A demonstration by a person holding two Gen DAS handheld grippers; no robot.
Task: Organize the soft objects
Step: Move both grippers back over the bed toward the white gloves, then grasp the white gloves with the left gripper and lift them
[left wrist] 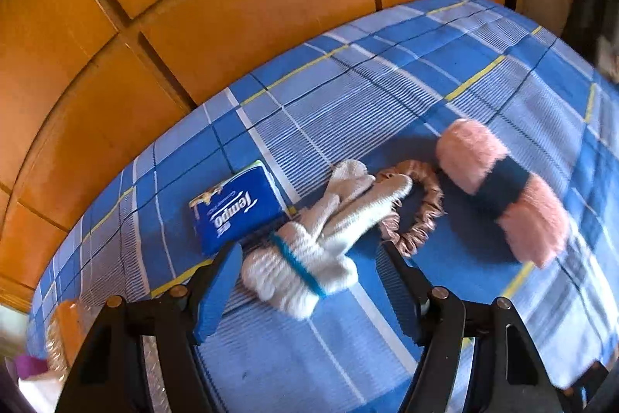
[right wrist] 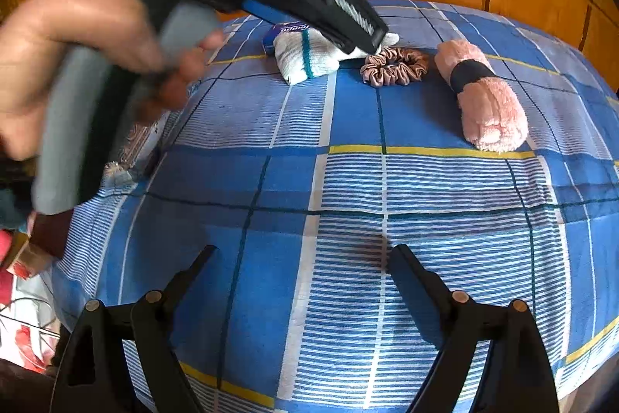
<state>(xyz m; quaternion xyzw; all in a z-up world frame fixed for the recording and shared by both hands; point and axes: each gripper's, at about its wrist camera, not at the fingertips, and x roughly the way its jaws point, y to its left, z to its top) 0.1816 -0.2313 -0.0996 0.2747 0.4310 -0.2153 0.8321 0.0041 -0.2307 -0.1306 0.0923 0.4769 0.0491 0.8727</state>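
A pair of white knit gloves with a teal stripe lies on the blue plaid bed cover. My left gripper is open, tilted down over them, with the glove cuffs between its blue pads and no squeeze showing. Right of the gloves lie a pink satin scrunchie and a rolled pink fluffy towel with a dark band. The right wrist view shows the gloves, scrunchie and towel at the far side. My right gripper stands open over bare cover, holding nothing.
A blue Tempo tissue pack touches the gloves on their left. Orange wooden panels rise behind the bed. A person's hand holds the left gripper's grey handle. Red and white clutter lies past the bed's left edge.
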